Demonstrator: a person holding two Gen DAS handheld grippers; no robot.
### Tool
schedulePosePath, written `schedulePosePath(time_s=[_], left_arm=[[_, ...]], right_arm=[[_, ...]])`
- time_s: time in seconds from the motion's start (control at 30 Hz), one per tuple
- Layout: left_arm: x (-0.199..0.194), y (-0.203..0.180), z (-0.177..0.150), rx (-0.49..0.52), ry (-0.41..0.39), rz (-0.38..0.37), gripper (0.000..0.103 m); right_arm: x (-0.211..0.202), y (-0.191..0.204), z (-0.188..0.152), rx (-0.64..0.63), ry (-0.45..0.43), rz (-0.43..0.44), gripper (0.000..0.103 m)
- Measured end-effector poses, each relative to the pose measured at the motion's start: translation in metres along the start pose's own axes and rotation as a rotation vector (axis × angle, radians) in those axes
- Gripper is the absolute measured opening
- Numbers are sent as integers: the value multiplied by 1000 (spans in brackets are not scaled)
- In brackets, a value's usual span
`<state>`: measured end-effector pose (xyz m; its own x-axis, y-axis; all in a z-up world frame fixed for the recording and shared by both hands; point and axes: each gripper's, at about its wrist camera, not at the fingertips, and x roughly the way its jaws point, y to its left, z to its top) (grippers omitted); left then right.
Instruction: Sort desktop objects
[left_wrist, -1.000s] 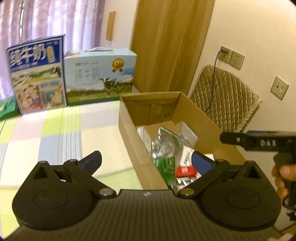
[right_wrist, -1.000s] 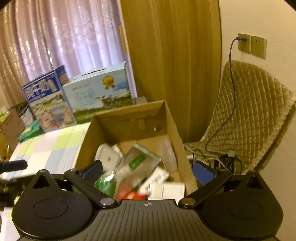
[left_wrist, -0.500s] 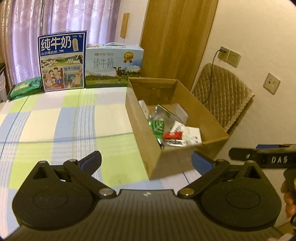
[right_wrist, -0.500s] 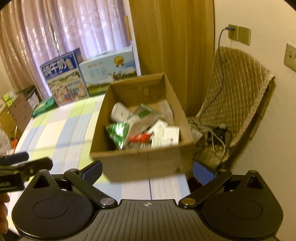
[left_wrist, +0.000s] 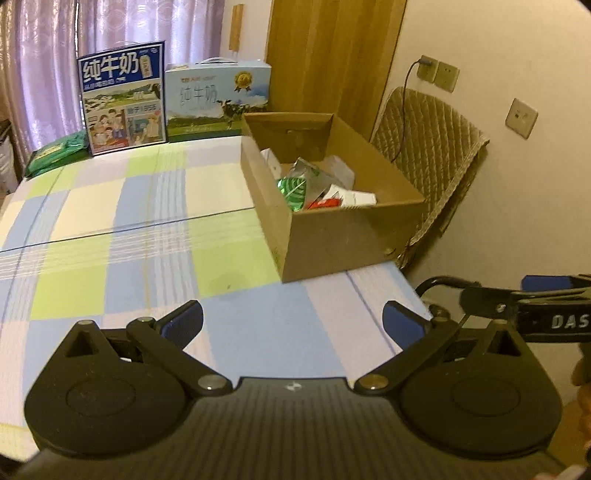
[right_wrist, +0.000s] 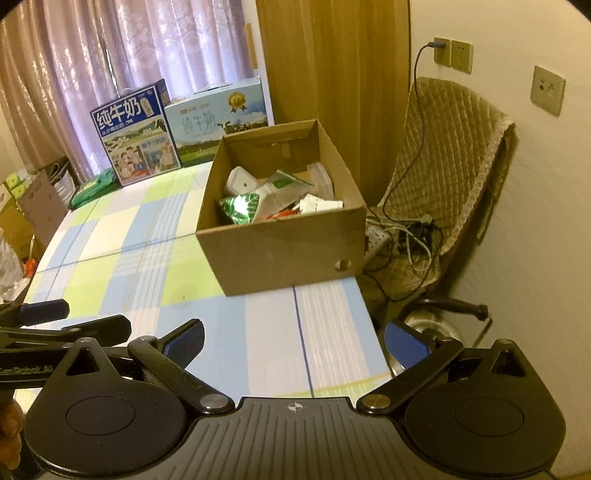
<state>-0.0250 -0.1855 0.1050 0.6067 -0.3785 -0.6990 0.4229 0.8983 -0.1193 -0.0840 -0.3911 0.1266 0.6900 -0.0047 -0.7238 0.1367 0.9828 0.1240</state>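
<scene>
The cardboard box (right_wrist: 280, 221) sits at the far right corner of the tabletop (right_wrist: 147, 258), its right wall close to the edge, and it already carries the sorted things: a green foil packet (right_wrist: 240, 208), a white rounded case (right_wrist: 240, 182), a pale pouch and some small cartons heaped loosely. No loose item shows on the checked cloth, so the sorting looks done or nearly so. Both tools hang back over the near end, well apart from the box: the left gripper (left_wrist: 293, 325) has its blue fingers spread wide with nothing between them, and the right gripper (right_wrist: 294, 341) likewise stands empty and apart. Behind the box stand two milk cartons (right_wrist: 177, 129) and a green pack (right_wrist: 94, 186) by the curtain. The risks from here, as I judge them: a nudge to the box could push it off toward the padded chair (right_wrist: 450, 177) and its tangle of cables; the heaped packet could spill over the low front wall.
</scene>
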Motion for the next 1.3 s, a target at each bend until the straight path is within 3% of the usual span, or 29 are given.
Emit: schedulePosePath(time_s=[0.37,1.3], left_arm=[[-5,8,-22,-29,49,5,102],[4,-5,-16,-9,66,8,102]], right_arm=[[-13,15,-13,5,-5,-4,101],[-16,2,-13,38,-16,1,101]])
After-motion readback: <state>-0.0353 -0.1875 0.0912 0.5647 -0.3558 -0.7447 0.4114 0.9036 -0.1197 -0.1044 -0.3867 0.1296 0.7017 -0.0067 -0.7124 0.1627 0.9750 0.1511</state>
